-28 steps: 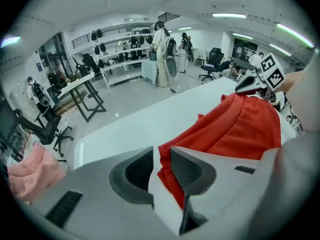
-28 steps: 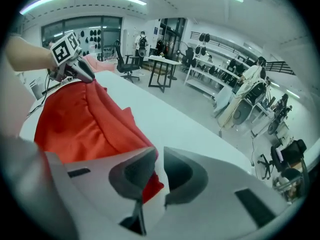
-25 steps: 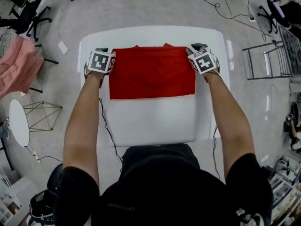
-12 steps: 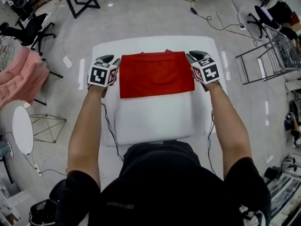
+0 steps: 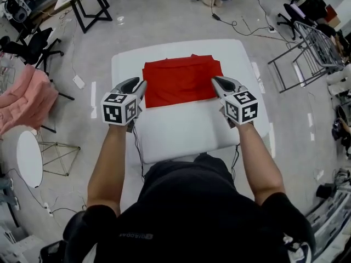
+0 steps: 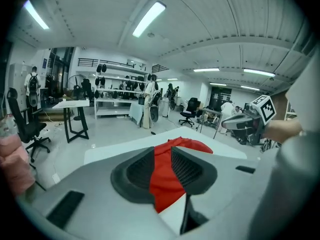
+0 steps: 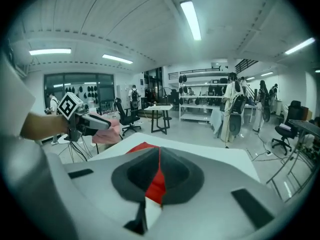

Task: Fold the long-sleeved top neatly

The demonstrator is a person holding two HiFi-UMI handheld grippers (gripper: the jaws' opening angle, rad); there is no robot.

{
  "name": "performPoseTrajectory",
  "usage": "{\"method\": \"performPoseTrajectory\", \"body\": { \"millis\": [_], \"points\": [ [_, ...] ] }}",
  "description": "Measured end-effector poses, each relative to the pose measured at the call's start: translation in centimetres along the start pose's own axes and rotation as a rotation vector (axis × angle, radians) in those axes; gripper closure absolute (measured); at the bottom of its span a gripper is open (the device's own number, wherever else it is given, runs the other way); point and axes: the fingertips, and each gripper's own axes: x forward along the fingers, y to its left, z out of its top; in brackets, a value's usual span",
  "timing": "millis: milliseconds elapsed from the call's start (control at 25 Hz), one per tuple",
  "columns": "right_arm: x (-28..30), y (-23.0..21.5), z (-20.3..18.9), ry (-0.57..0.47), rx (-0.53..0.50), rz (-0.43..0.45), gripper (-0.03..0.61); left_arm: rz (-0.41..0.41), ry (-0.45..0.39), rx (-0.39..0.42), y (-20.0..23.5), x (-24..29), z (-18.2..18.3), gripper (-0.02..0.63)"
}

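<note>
I see the red top (image 5: 182, 81) upper centre, long axis across the frame, probably equally near both. My left gripper (image 5: 140, 84), empty, is narrowing yet open; my right gripper (image 5: 215, 81) has just closed, empty.

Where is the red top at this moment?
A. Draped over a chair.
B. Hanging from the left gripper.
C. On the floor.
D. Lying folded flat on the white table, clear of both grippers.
D: the red top lies flat on the white table, while the left gripper and right gripper, whose jaws have just been closing on nothing, sit nearer the person, off the cloth.
</note>
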Motion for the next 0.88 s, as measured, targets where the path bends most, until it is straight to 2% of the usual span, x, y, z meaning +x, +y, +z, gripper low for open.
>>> {"method": "performPoseTrajectory", "body": {
  "millis": [120, 240, 360, 480, 680, 880],
  "points": [
    [-2.0, 1.6, -0.2, -0.045, 0.009, 0.022, 0.574, 0.016, -0.028, 0.0, -2.0, -1.8, -0.6, 0.521],
    [-3.6, 2.5, -0.7, -0.066, 0.026, 0.065, 0.575, 0.031, -0.045, 0.017, -4.4, -3.4, -1.3, 0.566],
    [-4.4, 3.5, -1.3, -0.072, 0.038, 0.106, 0.575, 0.042, -0.044, 0.03, -6.5, -4.5, -2.3, 0.592],
    [-5.0, 4.8, -2.3, -0.055, 0.029, 0.162, 0.575, 0.048, -0.04, 0.008, -8.2, -4.9, -3.5, 0.601],
    [-5.0, 4.5, -5.2, 0.006, 0.005, 0.21, 0.575, 0.077, 0.018, -0.013, -10.1, -3.5, -6.3, 0.603],
    [-4.6, 3.3, -8.0, 0.054, 0.046, 0.231, 0.575, 0.099, 0.091, -0.006, -11.4, -2.2, -8.5, 0.603]
  ]
}}
